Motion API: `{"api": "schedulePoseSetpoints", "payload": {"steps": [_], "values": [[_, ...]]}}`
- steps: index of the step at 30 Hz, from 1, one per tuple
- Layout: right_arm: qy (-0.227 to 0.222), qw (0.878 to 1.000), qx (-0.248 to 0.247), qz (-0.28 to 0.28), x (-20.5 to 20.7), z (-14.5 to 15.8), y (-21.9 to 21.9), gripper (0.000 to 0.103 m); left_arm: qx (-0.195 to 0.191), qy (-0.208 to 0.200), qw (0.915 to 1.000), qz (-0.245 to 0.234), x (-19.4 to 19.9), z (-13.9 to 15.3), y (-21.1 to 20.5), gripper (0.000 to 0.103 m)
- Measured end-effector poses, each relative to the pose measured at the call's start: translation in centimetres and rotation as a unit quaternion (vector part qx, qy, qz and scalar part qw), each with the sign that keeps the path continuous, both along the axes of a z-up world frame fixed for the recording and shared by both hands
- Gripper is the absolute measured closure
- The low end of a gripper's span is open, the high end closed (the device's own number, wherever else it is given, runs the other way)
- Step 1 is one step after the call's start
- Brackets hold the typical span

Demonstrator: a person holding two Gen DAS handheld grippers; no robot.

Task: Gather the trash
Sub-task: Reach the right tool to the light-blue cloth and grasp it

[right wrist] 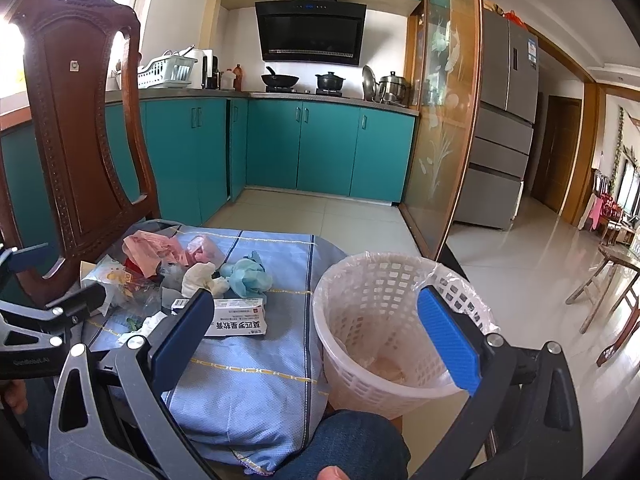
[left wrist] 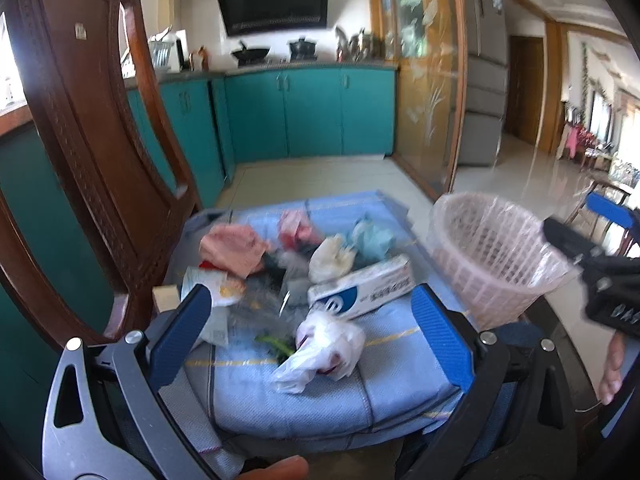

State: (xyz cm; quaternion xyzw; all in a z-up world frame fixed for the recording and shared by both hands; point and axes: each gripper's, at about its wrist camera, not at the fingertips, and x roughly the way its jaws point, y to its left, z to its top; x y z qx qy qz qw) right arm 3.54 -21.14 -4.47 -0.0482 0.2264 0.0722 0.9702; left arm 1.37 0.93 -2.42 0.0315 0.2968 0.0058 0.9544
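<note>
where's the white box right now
The white box lies flat on the blue cushion, in front of the trash pile and left of the basket; in the right wrist view it's just past the left finger.

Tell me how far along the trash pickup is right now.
Barely started. The basket has only a few scraps at the bottom of its liner. Nothing is in hand: both the left gripper and right gripper are open and empty. Still left on the blue cushion: the white box, white plastic bag, blue wad, pink wrappers and other bits.
</note>
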Motion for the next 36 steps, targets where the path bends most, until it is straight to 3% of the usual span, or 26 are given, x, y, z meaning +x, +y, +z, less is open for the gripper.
{"api": "schedulePoseSetpoints", "payload": {"steps": [4,9,13,17,22,29,36], "values": [[0.036,0.999,-0.013,0.002,2.1,-1.5,0.4,0.003,-0.009,0.057,0.9981,0.024,1.4,-2.6,1.5,0.003],[0.078,0.996,0.008,0.046,5.0,-3.4,1.6,0.003,-0.026,0.091,0.9948,0.037,2.0,-4.8,3.3,0.004],[0.079,0.996,0.007,0.045,6.2,-3.3,2.4,0.003,-0.046,0.106,0.9932,0.015,2.6,-5.5,3.3,0.006],[0.083,0.996,0.014,0.043,6.7,-3.4,2.2,0.003,-0.032,0.118,0.9925,-0.007,3.7,-6.6,2.1,0.008],[0.108,0.993,0.027,0.032,7.7,-4.8,1.1,0.003,-0.004,0.142,0.9891,-0.04,5.2,-8.0,-0.1,0.026],[0.116,0.992,0.035,0.031,8.1,-5.4,0.9,0.003,0.0,0.192,0.9802,-0.047,6.9,-11.0,-0.6,0.041],[0.117,0.992,0.031,0.03,8.1,-5.6,1.1,0.003,0.0,0.19,0.9806,-0.048,7.0,-11.1,-0.5,0.068]]}}
